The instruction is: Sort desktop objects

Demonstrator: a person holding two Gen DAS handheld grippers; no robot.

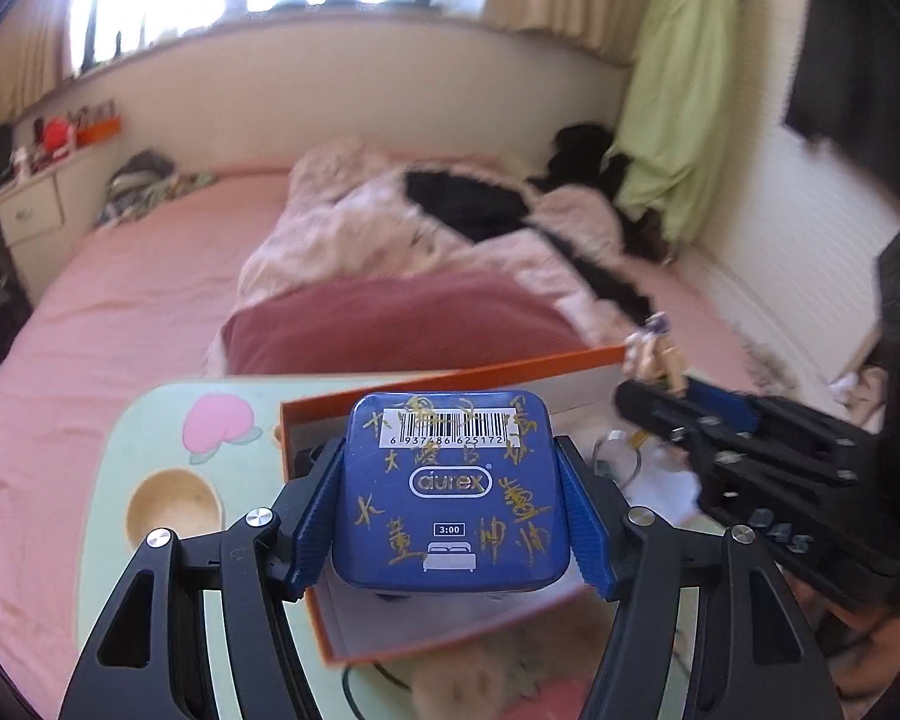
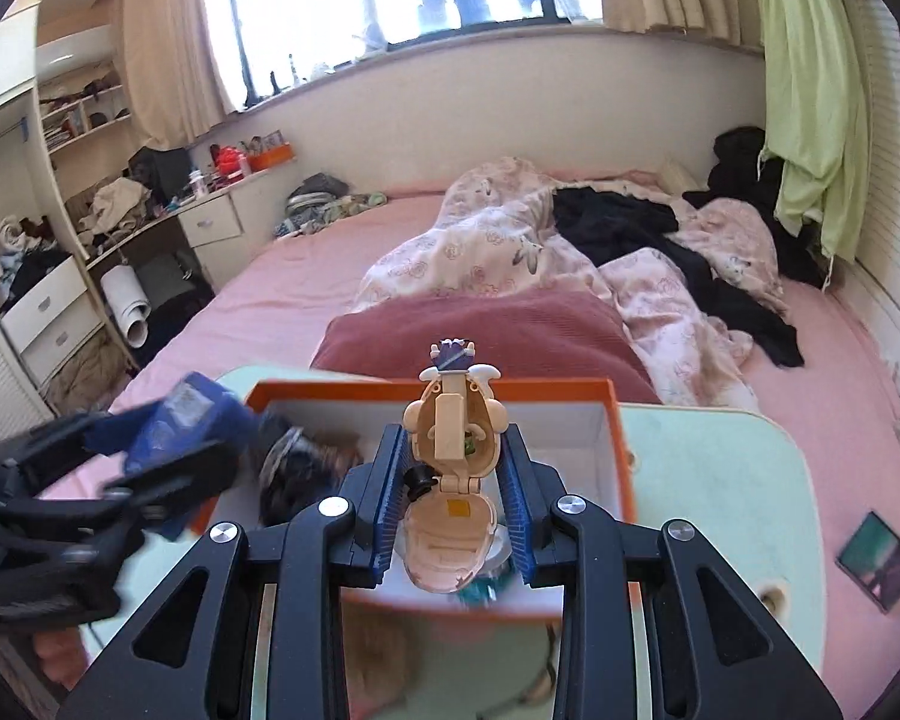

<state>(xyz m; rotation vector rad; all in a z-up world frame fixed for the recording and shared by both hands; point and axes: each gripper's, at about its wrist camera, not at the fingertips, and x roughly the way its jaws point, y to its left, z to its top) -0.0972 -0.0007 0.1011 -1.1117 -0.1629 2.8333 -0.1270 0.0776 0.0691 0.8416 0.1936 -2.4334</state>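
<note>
- Your left gripper [image 1: 450, 492] is clamped on the blue tin [image 1: 450, 489]: both blue pads press its side walls, and the tin's barcoded face looks up at the camera.
- The tin hangs clear above the orange box [image 1: 462, 378], over the box's left, near part as the left wrist view shows it. The box opening lies just below and ahead of the gripper, so the coming move looks like a short drop, not a reach.
- Your right gripper [image 2: 453, 480] is closed tight on the beige toy figure [image 2: 453, 444]. The toy's long axis runs along the fingers, with its purple-topped head pointing away from you and its hinged lower shell hanging open nearest the camera.
- The toy sits over the middle of the orange box [image 2: 621, 438], whose white interior shows behind and below it. A dark bundle [image 2: 297, 468] already lies in the box's left half.
- In the right wrist view, the left gripper [image 2: 150, 468] and its tin are blurred at the box's left edge. The two grippers are side by side, near each other but not touching.
- My reading: each hand is nearest its own side of the box. Keep the tin to the left and the toy centre-right, so neither crosses the other.
- The box rests on the pale green surface [image 2: 720, 480], which stands on the bed [image 2: 270, 312]. A small dark card [image 2: 879, 561] lies on the surface, well to the right of the box, and is not yet sorted.
</note>
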